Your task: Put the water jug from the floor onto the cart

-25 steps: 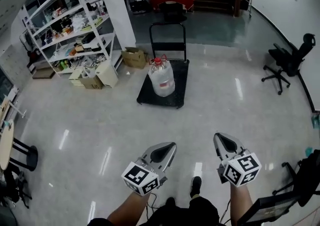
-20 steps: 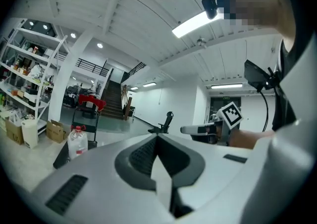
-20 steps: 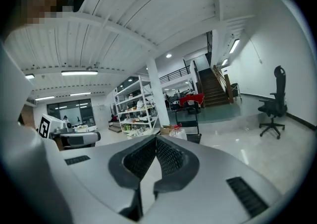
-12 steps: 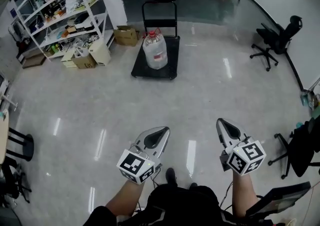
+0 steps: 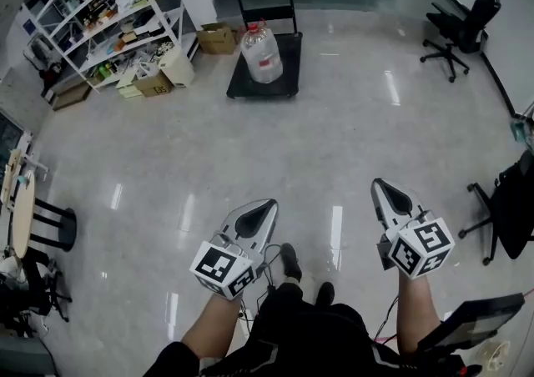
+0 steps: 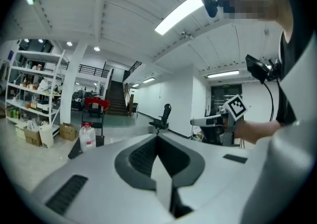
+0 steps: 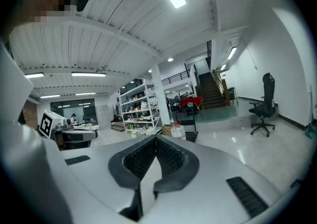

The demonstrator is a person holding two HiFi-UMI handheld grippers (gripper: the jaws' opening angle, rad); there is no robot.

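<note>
Ground has been opened between person and cart (image 5: pixel 286 71). The jug (image 5: pixel 261 53) is seen upright on the cart, apparently delivered; left gripper (image 5: pixel 264 207) and right gripper (image 5: pixel 381 187) are held closed, empty, well apart from it, nothing being left to carry.

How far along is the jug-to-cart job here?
Done: the water jug stands upright on the cart. In hand: nothing; the left gripper and right gripper have shut jaws, empty, well away from the cart. Left: nothing visible to do.
</note>
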